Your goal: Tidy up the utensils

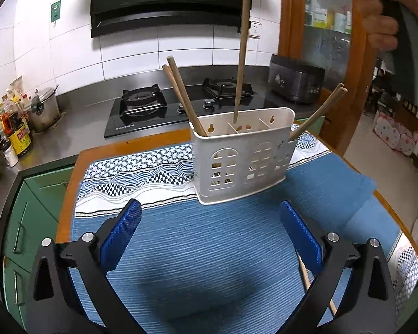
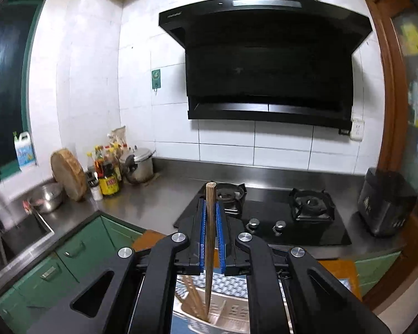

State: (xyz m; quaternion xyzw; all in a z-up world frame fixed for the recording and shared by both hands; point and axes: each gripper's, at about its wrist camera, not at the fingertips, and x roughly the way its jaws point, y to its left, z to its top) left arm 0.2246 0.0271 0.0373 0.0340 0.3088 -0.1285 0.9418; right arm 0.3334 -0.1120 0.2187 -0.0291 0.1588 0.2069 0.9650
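A round wooden chopstick (image 2: 209, 228) is clamped upright between the ribbed blue pads of the right gripper (image 2: 209, 232), its lower tip dipped into the middle compartment of the white plastic utensil caddy (image 1: 245, 161). The caddy, pierced with arched window cut-outs, is set at twelve o'clock on the ribbed blue woven mat (image 1: 209, 250). Two chopstick pairs are leaned outward at its left and right ends. The left gripper (image 1: 210, 236) is spread wide, nothing grasped. One loose chopstick (image 1: 306, 278) is seen at four o'clock.
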